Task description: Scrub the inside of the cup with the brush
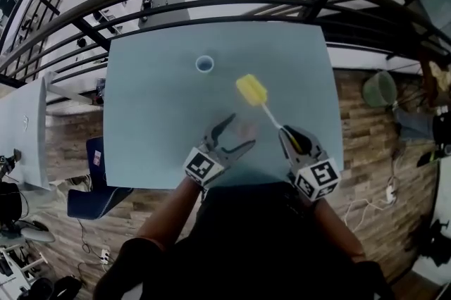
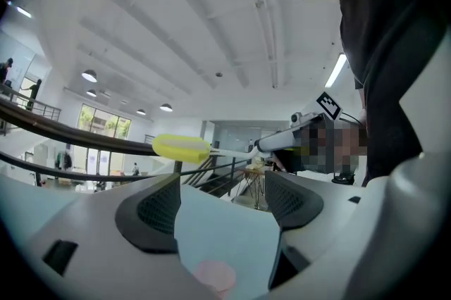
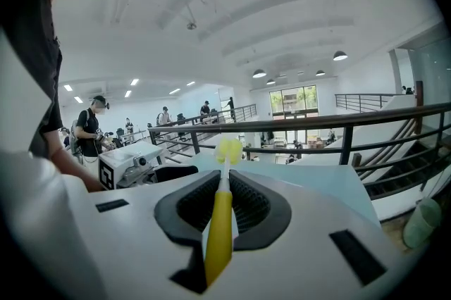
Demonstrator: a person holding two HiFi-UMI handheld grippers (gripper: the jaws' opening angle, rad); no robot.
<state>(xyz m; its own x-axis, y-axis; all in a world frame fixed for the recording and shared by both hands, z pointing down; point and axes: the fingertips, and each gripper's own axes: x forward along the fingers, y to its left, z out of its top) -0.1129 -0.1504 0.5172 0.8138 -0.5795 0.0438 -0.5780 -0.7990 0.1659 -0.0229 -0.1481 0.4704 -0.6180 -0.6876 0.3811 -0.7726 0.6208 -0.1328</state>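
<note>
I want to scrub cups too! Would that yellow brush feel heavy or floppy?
Probably light: the brush is a thin stem with a spongy-looking yellow head. Likely fairly stiff: it juts out straight though the right gripper grips only its handle. The head would probably squash when pushed.

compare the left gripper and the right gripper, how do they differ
The left gripper has its jaws wide apart, pads pressing on nothing; the right gripper is shut on the brush handle. The left gripper sits near the table's front middle, the right gripper nearer its right edge. Both carry a marker cube.
</note>
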